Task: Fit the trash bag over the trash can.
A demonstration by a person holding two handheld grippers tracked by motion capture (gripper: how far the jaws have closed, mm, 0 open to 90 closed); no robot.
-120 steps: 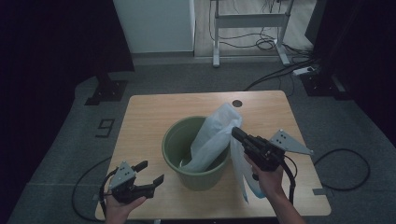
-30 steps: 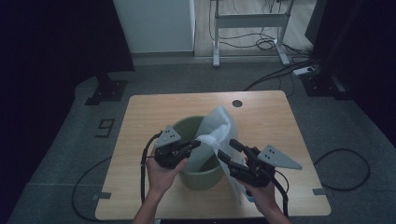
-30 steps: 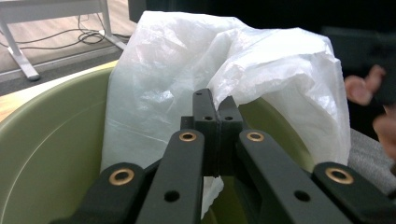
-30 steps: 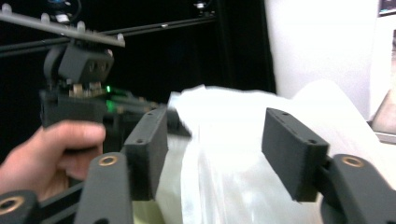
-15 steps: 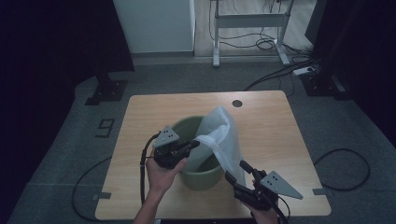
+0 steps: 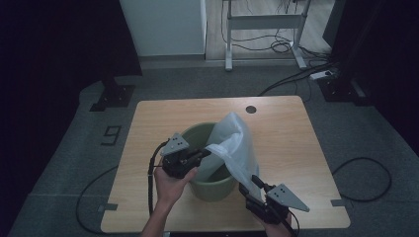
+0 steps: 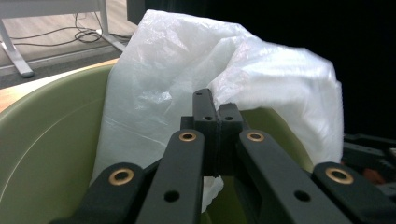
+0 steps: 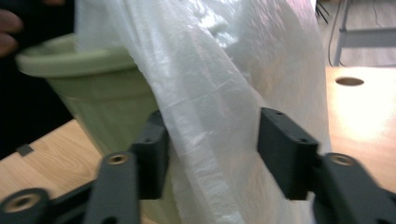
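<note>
A green bucket stands on the wooden table with a white plastic bag rising from it and spilling over its near right side. My left gripper is shut on the bag's edge above the bucket's opening, and in the left gripper view the closed jaws pinch the bag over the bucket. My right gripper is low at the front right. Its jaws have just been closing and stand open around the hanging bag, beside the bucket.
A round cable hole lies in the table's far side. The right half of the tabletop is bare wood. Cables trail from both grippers off the front edge. A metal stand and loose cables are on the floor beyond.
My right gripper has dropped toward the table's front edge, down along the bag outside the bucket, with its jaws narrower. The left gripper has kept still, gripping the bag.
</note>
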